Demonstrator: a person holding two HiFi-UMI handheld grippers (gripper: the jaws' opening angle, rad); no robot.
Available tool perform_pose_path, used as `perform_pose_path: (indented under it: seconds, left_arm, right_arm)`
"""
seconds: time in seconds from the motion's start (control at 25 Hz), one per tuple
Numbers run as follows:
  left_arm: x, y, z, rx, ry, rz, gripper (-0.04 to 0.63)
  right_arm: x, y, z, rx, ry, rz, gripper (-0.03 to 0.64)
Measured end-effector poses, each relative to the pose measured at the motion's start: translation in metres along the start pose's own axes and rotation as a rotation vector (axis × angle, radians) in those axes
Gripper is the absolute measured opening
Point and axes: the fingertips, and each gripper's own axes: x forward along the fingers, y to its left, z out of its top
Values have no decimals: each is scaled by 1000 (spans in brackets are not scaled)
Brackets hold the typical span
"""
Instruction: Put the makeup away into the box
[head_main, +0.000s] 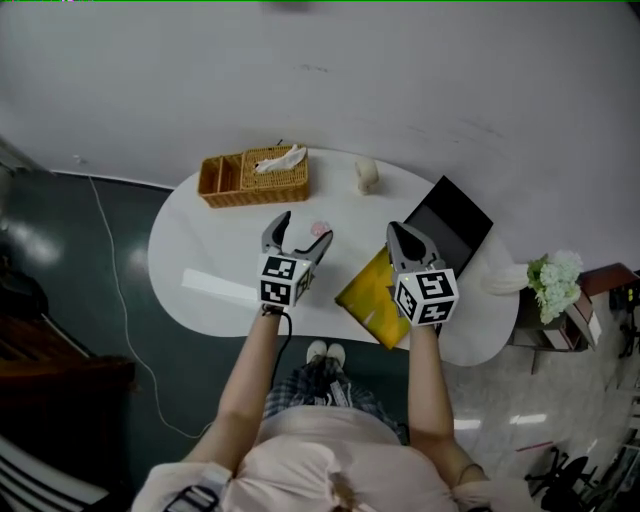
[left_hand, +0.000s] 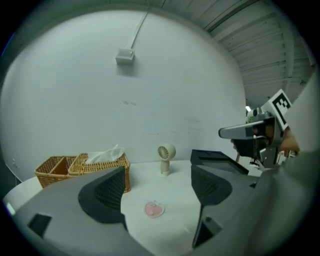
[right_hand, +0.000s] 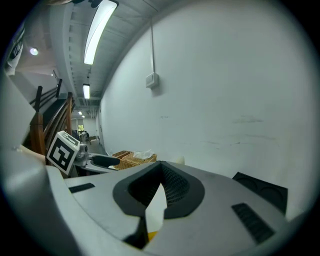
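A small pink heart-shaped makeup compact (head_main: 319, 229) (left_hand: 154, 209) lies on the white table (head_main: 200, 250). My left gripper (head_main: 306, 226) (left_hand: 157, 187) hovers just short of it, jaws wide open and empty, the compact showing between them. To the right a flat black box (head_main: 447, 222) (left_hand: 215, 159) (right_hand: 262, 192) rests at the table's edge. My right gripper (head_main: 397, 232) (right_hand: 161, 175) is held above the table near that box, its jaws shut with nothing between them. A yellow flat item (head_main: 372, 298) (right_hand: 145, 235) lies under it.
A wicker basket (head_main: 252, 177) (left_hand: 85, 167) holding a tissue pack stands at the back left. A small cream hand fan (head_main: 367, 175) (left_hand: 166, 157) stands at the back middle. White flowers (head_main: 555, 280) sit off the table's right end, and a wall runs behind.
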Motion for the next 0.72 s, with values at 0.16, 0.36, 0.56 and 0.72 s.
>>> perform_pose_path:
  seconds: [0.16,0.36,0.56,0.72]
  left_arm:
    - [42,5,-38,-10,113,-11,402]
    - [77,9,-84,-6,237,-3,402]
    - [92,13,-115,-6,320,10,400]
    - [95,13,-123,27,345,13,358]
  right_arm:
    - [32,3,-13,-32,67,43,15]
    - [52,13,-33,-91,138,82,15]
    - [59,15,-53,-77,183,95,15]
    - [58,11,-59,-75,199,85,15]
